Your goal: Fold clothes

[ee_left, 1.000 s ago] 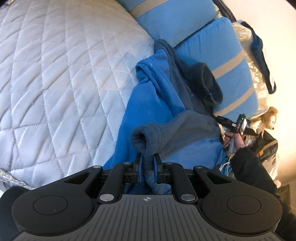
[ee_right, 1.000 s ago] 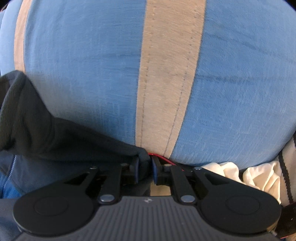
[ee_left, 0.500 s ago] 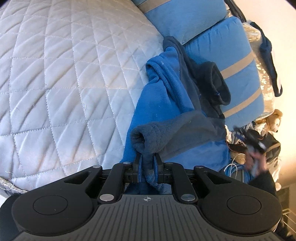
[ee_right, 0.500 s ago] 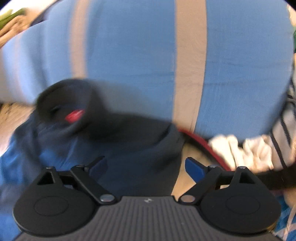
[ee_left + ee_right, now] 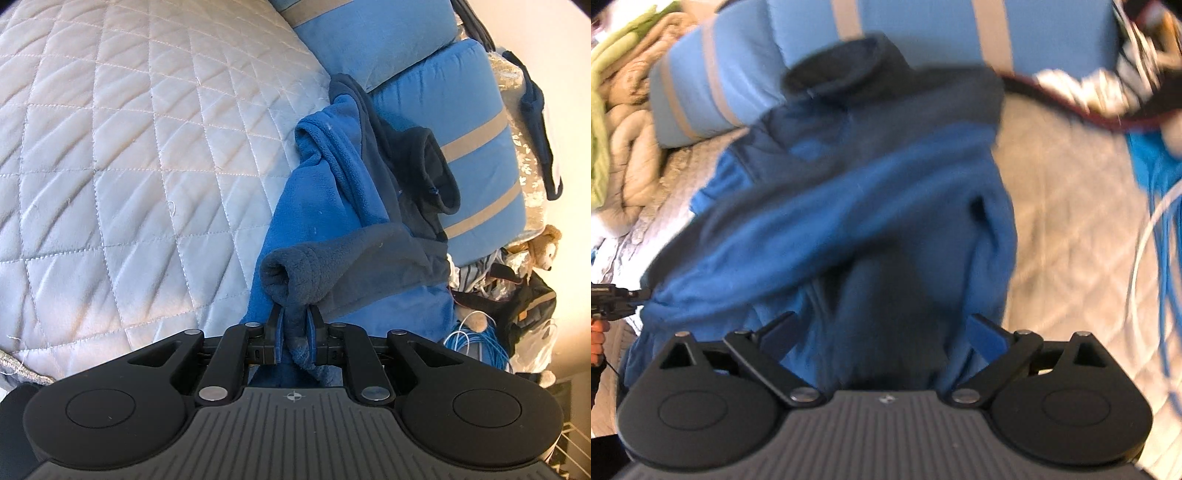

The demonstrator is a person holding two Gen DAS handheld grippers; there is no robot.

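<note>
1. My left gripper point(image 5: 295, 325) is clamped on the grey-lined cuff point(image 5: 291, 273) of the blue fleece jacket point(image 5: 314, 206); fabric is bunched between the fingers and hangs below them.
2. My right gripper point(image 5: 882, 332) has its fingers spread wide with nothing held. It hovers over the jacket body; whether it touches the cloth is unclear, as this view is motion-blurred.
3. The jacket lies crumpled on the quilted bedspread point(image 5: 129, 166), with its dark collar point(image 5: 439, 166) up against the striped blue pillows point(image 5: 476, 122).
4. Step in hand, as I read it: lay the sleeve across the body. I'd keep the left clamp tight, draw the sleeve taut before crossing, and use the right gripper to pin or grab the hem so the body doesn't drag.
5. Fleece is thick and grippy on the quilt, so I'd lift rather than slide.
6. Room: clutter past the bed edge includes blue cable coils point(image 5: 480, 343), a teddy bear point(image 5: 546, 247) and bags. A beige-and-green blanket heap point(image 5: 617, 92) sits beside the pillows. I'd keep the cloth off the cables.
</note>
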